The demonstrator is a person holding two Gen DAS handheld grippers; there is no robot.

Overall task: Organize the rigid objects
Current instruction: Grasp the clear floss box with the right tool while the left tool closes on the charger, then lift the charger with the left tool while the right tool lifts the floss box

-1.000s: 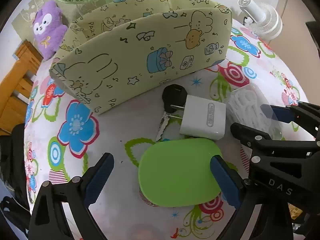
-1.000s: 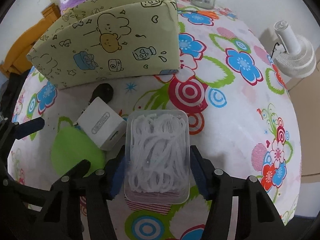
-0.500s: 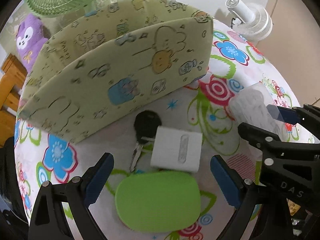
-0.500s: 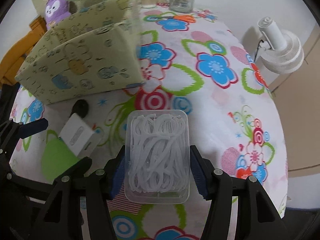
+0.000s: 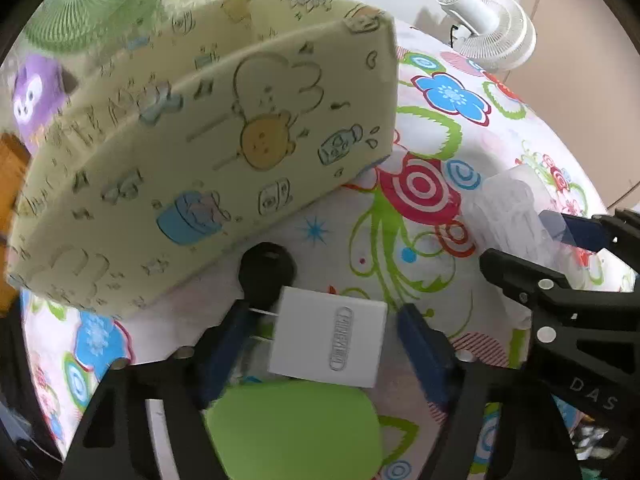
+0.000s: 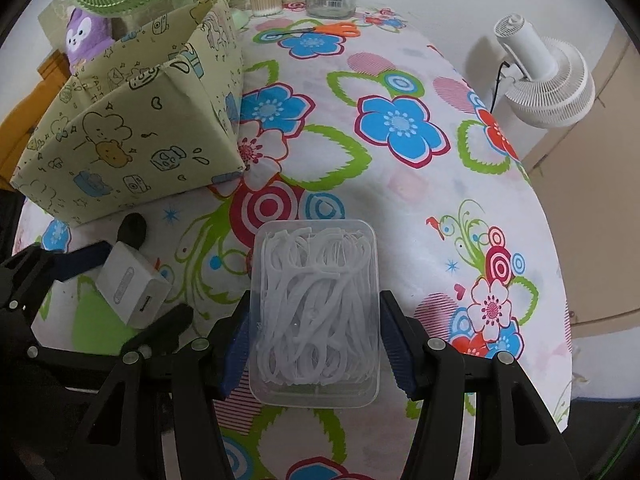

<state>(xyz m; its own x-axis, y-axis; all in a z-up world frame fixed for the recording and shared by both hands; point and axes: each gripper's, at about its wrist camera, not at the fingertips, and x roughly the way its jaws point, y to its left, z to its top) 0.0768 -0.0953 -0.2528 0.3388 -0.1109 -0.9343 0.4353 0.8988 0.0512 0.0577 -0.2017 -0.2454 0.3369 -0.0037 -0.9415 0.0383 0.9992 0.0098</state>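
- The white charger [image 5: 328, 338] lies on the bench [image 6: 400, 200] between the blue pads of the left tool [image 5: 324, 344], with its prongs toward the left pad.
- The left tool's jaws have just been closing around the charger. There is a gap on the right side and the left is blurred, so no firm pinch is seen.
- A black-headed key [image 5: 266, 270] lies just beyond the charger, and a green oval thing [image 5: 294, 430] lies just in front of it, partly under the tool.
- The right tool [image 6: 314, 344] pinches a clear box of floss picks [image 6: 314, 312], with both pads against its long sides.
- Both tools point steeply down at the flowered cloth.
- The yellow cartoon-print storage box [image 6: 132, 140] stands beyond the key, with its top open.
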